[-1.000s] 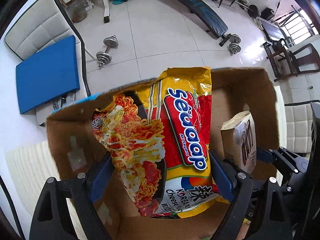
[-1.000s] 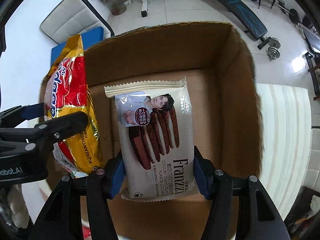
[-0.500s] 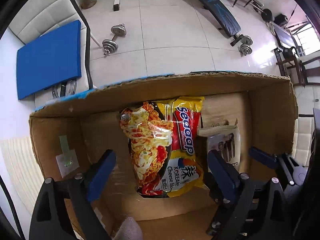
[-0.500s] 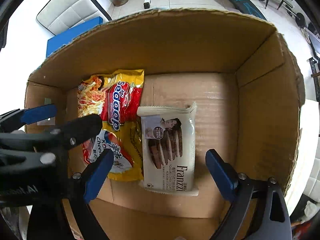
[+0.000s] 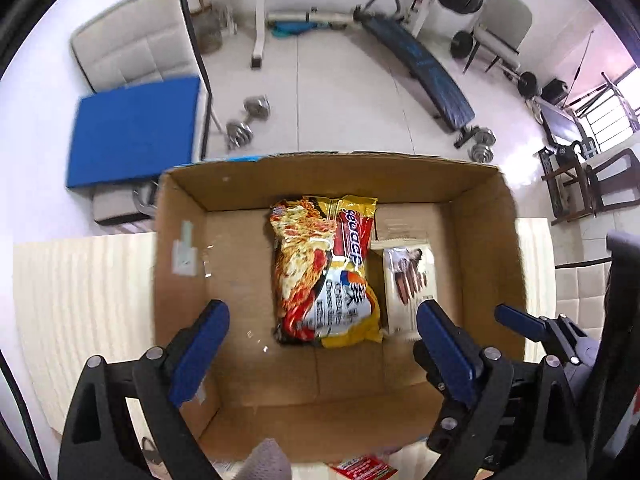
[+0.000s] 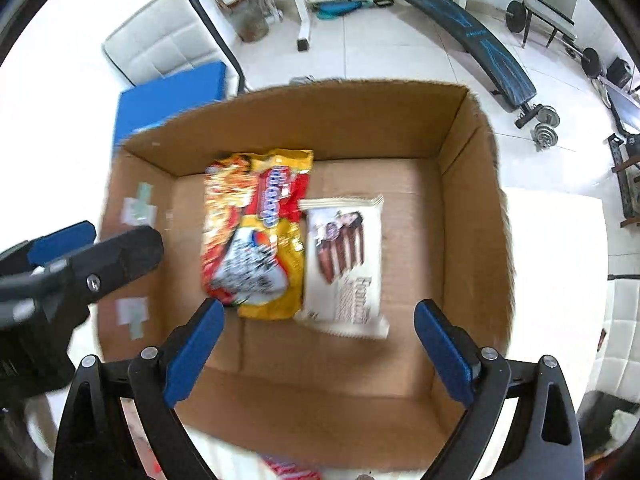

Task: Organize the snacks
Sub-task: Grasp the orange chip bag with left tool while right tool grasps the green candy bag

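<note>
An open cardboard box [image 5: 180, 208] [image 6: 472, 216] stands on a pale table. On its floor lie a yellow and red Sedaap noodle pack [image 5: 320, 268] [image 6: 256, 232] and, to its right, a white Franzzi cookie pack [image 5: 408, 280] [image 6: 344, 260], side by side. My left gripper [image 5: 320, 340] is open and empty above the box's near side. My right gripper [image 6: 316, 340] is open and empty above the box, to the right of the left one; its blue fingers [image 5: 520, 322] show at the right of the left wrist view.
A red snack pack [image 5: 364, 470] [image 6: 292, 470] lies on the table in front of the box. A white chair with a blue pad [image 5: 132, 128] stands behind the box on the left. Dumbbells [image 5: 246, 122] and a weight bench [image 5: 420, 76] are on the floor beyond.
Both grippers let go of their packs inside the box, opened, and pulled up and back. The noodle and cookie packs now lie flat on the box floor.
</note>
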`<state>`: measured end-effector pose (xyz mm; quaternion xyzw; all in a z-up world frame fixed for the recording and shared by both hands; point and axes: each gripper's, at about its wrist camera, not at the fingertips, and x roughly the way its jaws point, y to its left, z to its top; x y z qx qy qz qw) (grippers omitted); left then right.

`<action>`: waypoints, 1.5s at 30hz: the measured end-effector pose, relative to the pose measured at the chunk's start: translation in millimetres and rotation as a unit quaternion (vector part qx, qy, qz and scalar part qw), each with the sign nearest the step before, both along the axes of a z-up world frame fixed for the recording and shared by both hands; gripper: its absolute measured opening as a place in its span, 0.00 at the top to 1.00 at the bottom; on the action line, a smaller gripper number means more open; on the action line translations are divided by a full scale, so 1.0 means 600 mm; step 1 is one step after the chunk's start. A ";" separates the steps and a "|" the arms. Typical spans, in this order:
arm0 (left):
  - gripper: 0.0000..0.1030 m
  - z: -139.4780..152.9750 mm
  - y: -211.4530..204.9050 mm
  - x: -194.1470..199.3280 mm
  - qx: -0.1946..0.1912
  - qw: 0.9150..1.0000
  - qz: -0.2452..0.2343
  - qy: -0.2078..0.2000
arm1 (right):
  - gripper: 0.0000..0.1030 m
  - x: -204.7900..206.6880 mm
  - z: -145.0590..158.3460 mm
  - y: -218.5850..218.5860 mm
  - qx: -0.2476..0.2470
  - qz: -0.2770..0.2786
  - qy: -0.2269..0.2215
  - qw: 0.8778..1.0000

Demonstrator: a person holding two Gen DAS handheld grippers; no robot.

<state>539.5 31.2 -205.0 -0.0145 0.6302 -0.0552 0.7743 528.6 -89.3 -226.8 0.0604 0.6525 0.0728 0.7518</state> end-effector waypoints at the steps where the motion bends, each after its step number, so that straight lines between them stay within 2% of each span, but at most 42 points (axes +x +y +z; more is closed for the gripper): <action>1: 0.07 0.015 0.002 -0.017 0.006 1.000 0.002 -0.010 | 0.05 -0.012 0.016 -0.009 0.004 -0.001 -0.007 1.000; 4: 0.07 0.050 0.010 -0.075 0.011 0.999 0.009 -0.029 | 0.05 -0.064 0.055 -0.026 0.012 -0.002 -0.025 1.000; 6: 0.07 0.062 0.025 -0.122 0.009 0.999 0.014 -0.034 | 0.05 -0.098 0.059 -0.033 0.023 -0.004 -0.023 0.999; 11: 0.07 0.049 0.080 -0.260 0.019 0.998 0.060 -0.008 | 0.05 -0.231 0.040 -0.044 0.055 -0.016 0.034 0.998; 14: 0.07 0.010 0.125 -0.357 0.017 0.994 0.101 0.028 | 0.05 -0.309 -0.005 -0.041 0.073 -0.017 0.080 0.994; 16: 0.07 -0.029 0.153 -0.428 0.018 0.989 0.129 0.067 | 0.05 -0.360 -0.039 -0.042 0.076 -0.020 0.115 0.990; 20: 0.07 -0.098 0.194 -0.550 0.016 0.976 0.177 0.126 | 0.05 -0.438 -0.098 -0.046 0.090 -0.033 0.174 0.980; 24: 0.07 -0.166 0.233 -0.640 -0.012 0.956 0.233 0.177 | 0.05 -0.488 -0.146 -0.048 0.090 -0.052 0.216 0.971; 27: 0.07 -0.202 0.245 -0.663 -0.030 0.945 0.259 0.196 | 0.05 -0.508 -0.182 -0.044 0.084 -0.065 0.239 0.965; 33: 0.07 -0.265 0.255 -0.667 -0.050 0.934 0.279 0.218 | 0.05 -0.524 -0.239 -0.031 0.083 -0.092 0.265 0.956; 36: 0.07 -0.289 0.254 -0.660 -0.049 0.931 0.278 0.231 | 0.05 -0.524 -0.254 -0.024 0.077 -0.102 0.268 0.955; 42: 0.07 -0.322 0.236 -0.655 -0.031 0.932 0.264 0.245 | 0.05 -0.523 -0.270 -0.024 0.065 -0.117 0.275 0.952; 43: 0.10 -0.326 0.233 -0.656 -0.028 0.933 0.263 0.246 | 0.05 -0.522 -0.274 -0.022 0.061 -0.119 0.275 0.952; 45: 0.23 -0.332 0.227 -0.655 -0.025 0.931 0.263 0.250 | 0.05 -0.522 -0.280 -0.023 0.053 -0.123 0.277 0.952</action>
